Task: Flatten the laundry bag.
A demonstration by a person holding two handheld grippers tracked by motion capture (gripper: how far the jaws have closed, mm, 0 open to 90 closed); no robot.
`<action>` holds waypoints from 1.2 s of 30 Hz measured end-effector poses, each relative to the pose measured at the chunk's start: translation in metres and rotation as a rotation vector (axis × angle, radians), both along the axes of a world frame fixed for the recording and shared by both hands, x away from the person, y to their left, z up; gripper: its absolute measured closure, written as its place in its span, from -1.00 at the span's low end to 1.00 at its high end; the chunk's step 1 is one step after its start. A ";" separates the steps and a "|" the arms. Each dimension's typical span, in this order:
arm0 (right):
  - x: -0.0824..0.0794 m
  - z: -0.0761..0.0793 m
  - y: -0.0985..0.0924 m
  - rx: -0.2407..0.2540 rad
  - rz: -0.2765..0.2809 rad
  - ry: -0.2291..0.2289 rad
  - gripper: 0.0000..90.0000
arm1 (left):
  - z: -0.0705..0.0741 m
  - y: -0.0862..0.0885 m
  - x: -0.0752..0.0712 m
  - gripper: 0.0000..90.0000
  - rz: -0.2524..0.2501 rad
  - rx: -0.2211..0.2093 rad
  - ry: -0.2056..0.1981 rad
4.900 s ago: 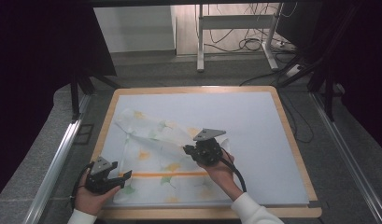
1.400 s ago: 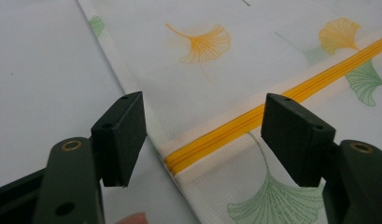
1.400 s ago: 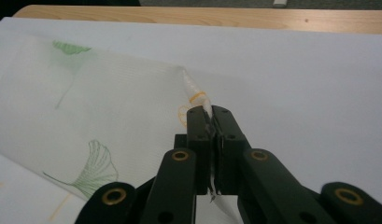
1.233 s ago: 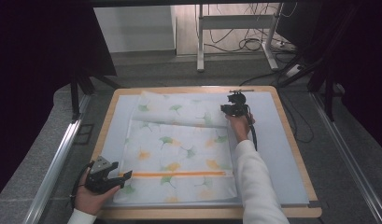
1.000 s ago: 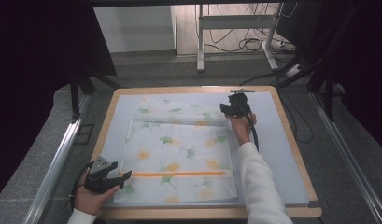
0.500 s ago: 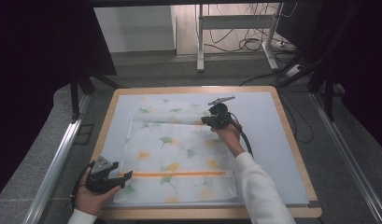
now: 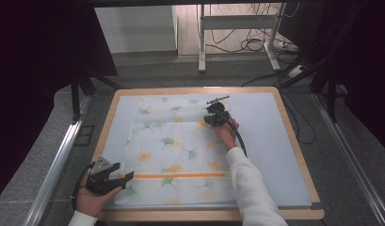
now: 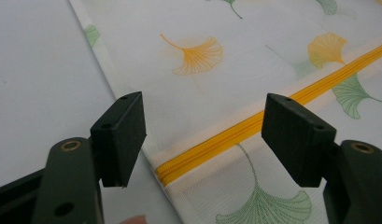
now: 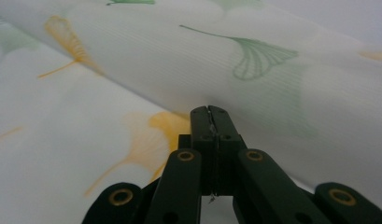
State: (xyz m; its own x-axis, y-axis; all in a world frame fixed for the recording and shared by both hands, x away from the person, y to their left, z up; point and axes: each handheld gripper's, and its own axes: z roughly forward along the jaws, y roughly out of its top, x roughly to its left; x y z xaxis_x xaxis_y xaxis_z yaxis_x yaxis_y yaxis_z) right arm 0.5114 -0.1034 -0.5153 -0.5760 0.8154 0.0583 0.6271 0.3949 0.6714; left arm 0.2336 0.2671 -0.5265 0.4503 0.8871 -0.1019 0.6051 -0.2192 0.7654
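A white cloth cover printed with ginkgo leaves (image 7: 176,155) is spread flat over the middle of the counter (image 7: 275,141), its far part folded back toward the near edge. An orange zipper (image 8: 235,135) is seen running across it close to the near edge. The right gripper (image 7: 214,117) is placed at the folded part, toward the far right of the cloth; its jaws have just been closing and are pressed together, and a sliver of fabric appears to be pinched between them (the seam is too fine to be made out fully). The fold's edge is hidden behind the closed jaws in the right gripper view. The left gripper (image 7: 129,176) is held at the near left corner of the cloth, jaws wide apart, with the zipper's end lying between them untouched. A fingertip is cut off at the bottom of the left gripper view.
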 end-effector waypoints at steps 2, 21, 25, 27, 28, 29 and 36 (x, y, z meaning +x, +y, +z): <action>0.006 0.000 -0.003 0.014 -0.034 0.005 0.98 | 0.000 0.000 0.000 -0.33 -0.001 0.002 -0.001; -0.070 0.029 -0.045 0.074 0.098 -0.038 0.98 | 0.003 -0.008 0.001 -0.31 -0.020 0.017 -0.043; -0.103 0.035 -0.061 0.093 0.150 -0.048 0.98 | 0.003 -0.007 0.003 -0.33 -0.018 -0.003 -0.037; -0.118 0.036 -0.068 0.101 0.175 -0.048 0.98 | 0.004 -0.010 0.004 -0.33 -0.009 0.001 -0.047; -0.125 0.036 -0.071 0.103 0.181 -0.048 0.98 | 0.006 -0.011 0.005 -0.33 -0.002 -0.001 -0.062; -0.131 0.035 -0.074 0.104 0.190 -0.051 0.98 | 0.007 -0.012 0.005 -0.32 -0.001 -0.008 -0.072; -0.169 0.028 -0.092 0.131 0.222 -0.035 0.98 | 0.008 -0.024 0.011 -0.33 -0.040 0.005 -0.064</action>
State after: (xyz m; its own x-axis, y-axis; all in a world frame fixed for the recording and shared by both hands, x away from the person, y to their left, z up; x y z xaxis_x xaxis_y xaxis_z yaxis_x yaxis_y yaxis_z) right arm 0.3419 -0.1956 -0.4873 -0.7433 0.6558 0.1320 0.5105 0.4285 0.7455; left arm 0.2446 0.2435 -0.5185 0.4913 0.8684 -0.0675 0.5453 -0.2462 0.8013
